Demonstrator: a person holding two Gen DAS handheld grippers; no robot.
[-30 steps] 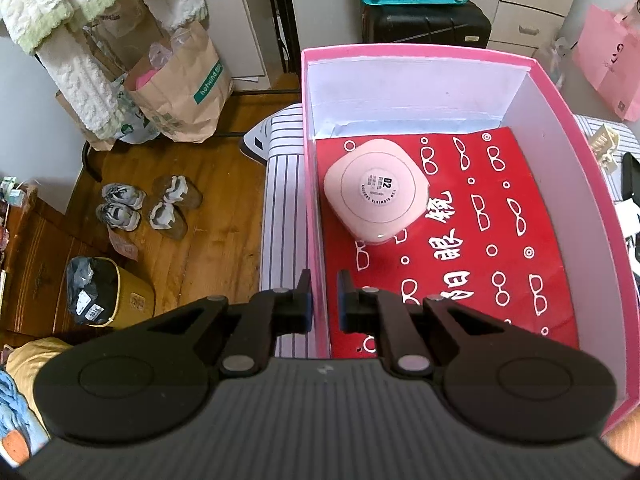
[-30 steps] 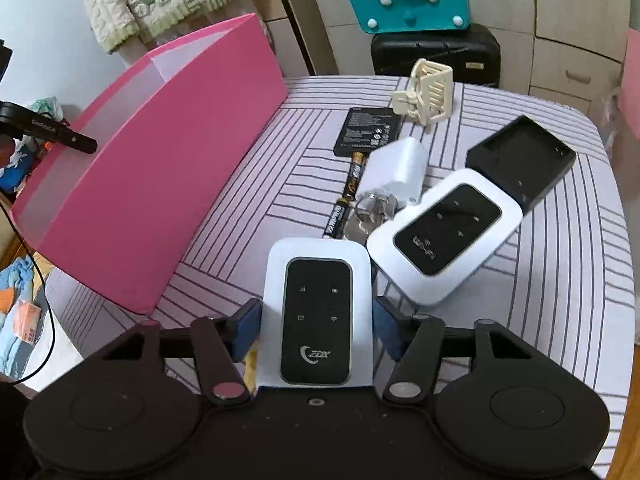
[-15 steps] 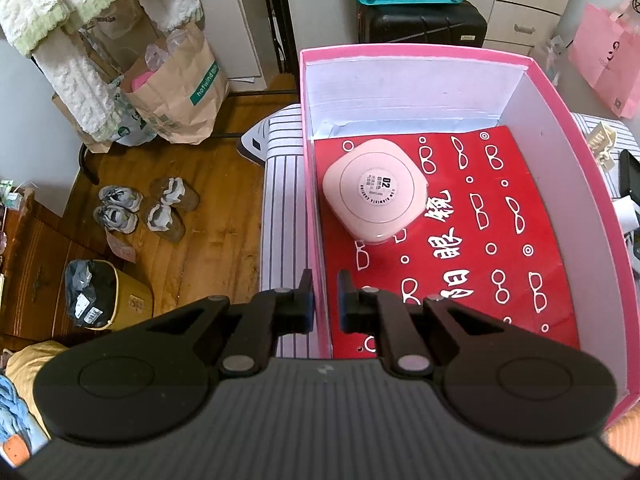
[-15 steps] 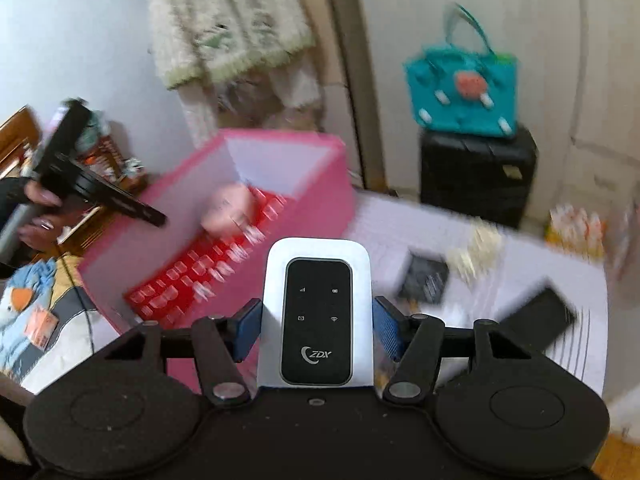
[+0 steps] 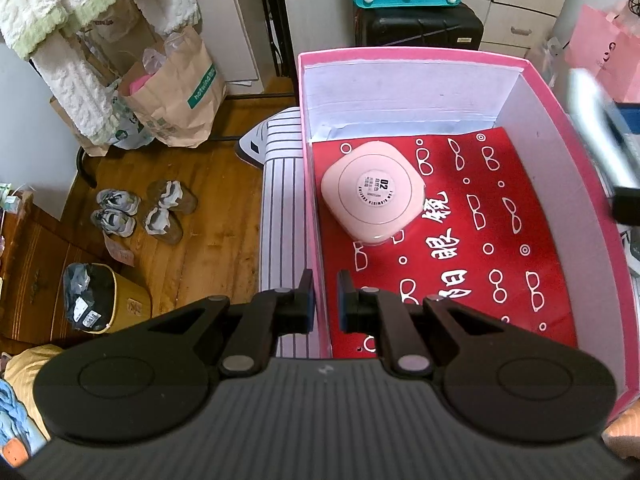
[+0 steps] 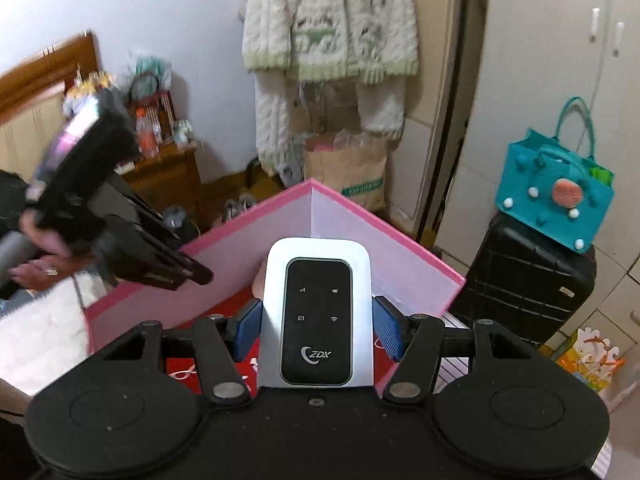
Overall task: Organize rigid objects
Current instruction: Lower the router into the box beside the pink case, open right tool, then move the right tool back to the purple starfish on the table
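Left gripper (image 5: 323,296) pinched on pink box (image 5: 568,160) wall; right gripper (image 6: 318,330) clamping white router (image 6: 318,312) above rim; red floor beside pink case (image 5: 372,198) free.

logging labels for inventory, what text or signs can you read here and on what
"ZDX": pocket wifi router, held in the right gripper.
"02": round label on the pink compact case; the ring of small print around it is too small to read.
Large white Chinese characters, with glasses signs: red liner in the pink box.
Green band print: brown paper bag, too blurred to read.
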